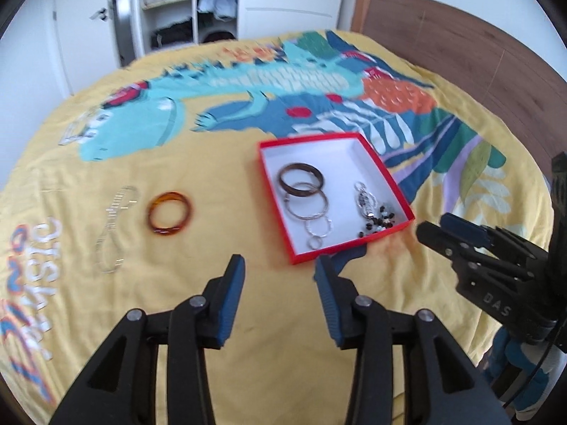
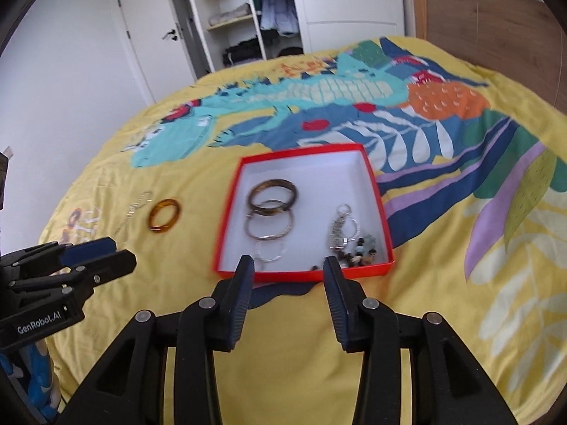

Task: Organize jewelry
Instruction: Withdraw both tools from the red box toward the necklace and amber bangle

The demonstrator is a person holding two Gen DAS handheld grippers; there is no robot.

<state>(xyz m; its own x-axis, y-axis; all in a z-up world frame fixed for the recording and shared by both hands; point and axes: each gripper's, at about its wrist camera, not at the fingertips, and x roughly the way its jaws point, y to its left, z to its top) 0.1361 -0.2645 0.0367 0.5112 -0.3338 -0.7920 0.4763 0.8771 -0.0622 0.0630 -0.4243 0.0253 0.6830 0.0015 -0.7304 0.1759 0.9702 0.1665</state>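
A shallow red box (image 1: 397, 186) (image 2: 379, 191) with a white inside lies on the yellow bedspread. It holds a dark brown bangle (image 1: 301, 179) (image 2: 272, 193), thin silver rings (image 1: 307, 206) (image 2: 270, 227), a silver chain (image 1: 365, 200) (image 2: 338, 228) and dark beads (image 1: 377, 222) (image 2: 361, 256). Left of the box lie an amber bangle (image 1: 170, 218) (image 2: 164, 215) and a silver bracelet (image 1: 115, 226) (image 2: 136, 207). My left gripper (image 1: 280, 267) hovers open and empty before the box's near corner. My right gripper (image 2: 288, 265) is open and empty over the box's near rim.
The bedspread (image 1: 248, 318) (image 2: 443, 301) has a large blue and teal print. A clear small object (image 1: 83, 129) lies on it at the far left. A wooden headboard (image 1: 478, 63) runs along the right, and an open wardrobe (image 2: 248, 10) stands beyond the bed.
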